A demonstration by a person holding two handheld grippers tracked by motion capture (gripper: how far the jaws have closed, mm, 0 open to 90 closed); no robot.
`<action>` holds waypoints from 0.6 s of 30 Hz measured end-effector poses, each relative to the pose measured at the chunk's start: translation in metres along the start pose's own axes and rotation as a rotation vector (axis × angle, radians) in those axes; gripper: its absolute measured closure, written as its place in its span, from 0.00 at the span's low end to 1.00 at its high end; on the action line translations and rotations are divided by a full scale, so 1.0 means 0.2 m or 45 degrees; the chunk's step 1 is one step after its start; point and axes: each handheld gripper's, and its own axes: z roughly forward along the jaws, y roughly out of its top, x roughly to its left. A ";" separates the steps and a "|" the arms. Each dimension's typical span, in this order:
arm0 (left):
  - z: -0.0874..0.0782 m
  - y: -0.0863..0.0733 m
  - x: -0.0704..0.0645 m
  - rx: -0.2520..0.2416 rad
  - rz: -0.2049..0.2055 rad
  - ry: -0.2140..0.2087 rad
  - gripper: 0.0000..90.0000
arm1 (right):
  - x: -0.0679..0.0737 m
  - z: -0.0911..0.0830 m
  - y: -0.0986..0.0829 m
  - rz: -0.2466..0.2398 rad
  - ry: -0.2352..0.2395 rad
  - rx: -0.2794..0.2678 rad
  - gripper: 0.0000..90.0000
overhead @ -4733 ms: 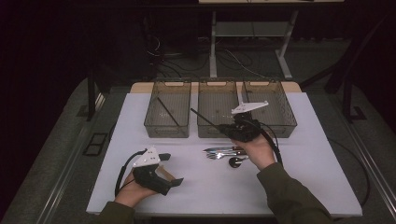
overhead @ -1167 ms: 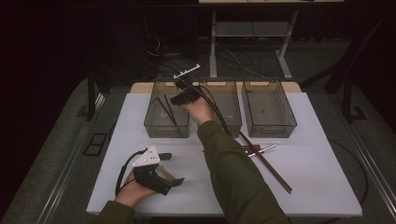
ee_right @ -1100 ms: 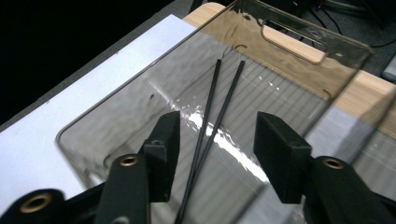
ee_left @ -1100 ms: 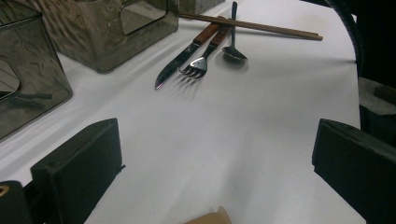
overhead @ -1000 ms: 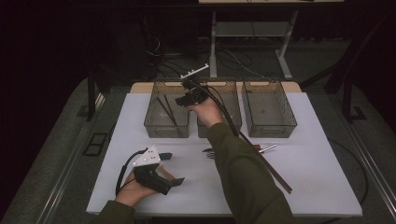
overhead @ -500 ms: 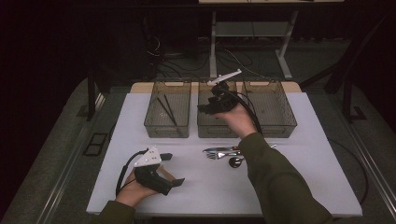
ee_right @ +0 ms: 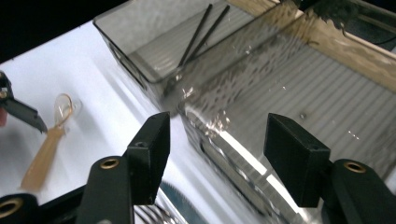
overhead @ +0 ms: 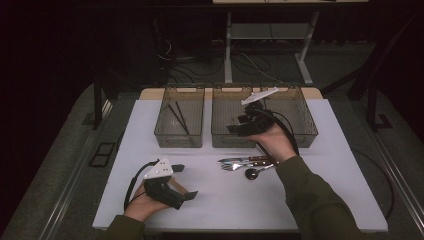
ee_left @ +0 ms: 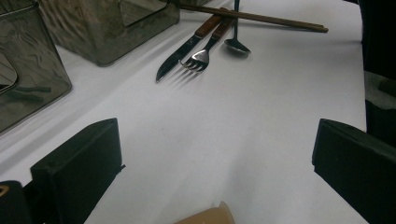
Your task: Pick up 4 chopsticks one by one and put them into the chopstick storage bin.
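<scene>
My right gripper (overhead: 236,127) hangs open and empty over the front of the middle clear bin (overhead: 220,136); in the right gripper view (ee_right: 219,135) its jaws straddle that bin's near wall. Two black chopsticks (overhead: 177,119) lie in the left bin (overhead: 165,136). My left gripper (overhead: 186,181) rests open on the white table (overhead: 300,200) at the front left, holding nothing (ee_left: 215,154). A knife (ee_left: 187,46), a fork (ee_left: 205,52), a spoon (ee_left: 236,45) and brown chopsticks (ee_left: 252,17) lie together mid-table.
A third clear bin (overhead: 305,131) stands at the back right. An amber translucent spoon (ee_right: 49,144) lies on the table beside the left gripper. My right forearm (overhead: 320,200) crosses the table's right half.
My right gripper has come away from above the left bin, moving right and toward me to the middle bin. A second black chopstick now lies in the left bin. The left gripper has stayed put.
</scene>
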 end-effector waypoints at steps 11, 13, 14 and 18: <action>0.00 0.00 0.00 -0.015 0.003 0.002 0.01 | -0.05 -0.09 -0.23 0.057 0.035 -0.043 0.45; 0.00 0.00 0.00 -0.012 0.004 0.005 0.01 | -0.05 -0.12 -0.27 0.066 0.036 -0.057 0.44; 0.00 0.00 0.00 -0.009 -0.001 0.008 0.01 | -0.05 -0.13 -0.29 0.071 0.037 -0.063 0.44; 0.00 0.00 0.00 -0.012 -0.001 0.011 0.00 | -0.05 -0.18 -0.37 0.079 0.043 -0.077 0.43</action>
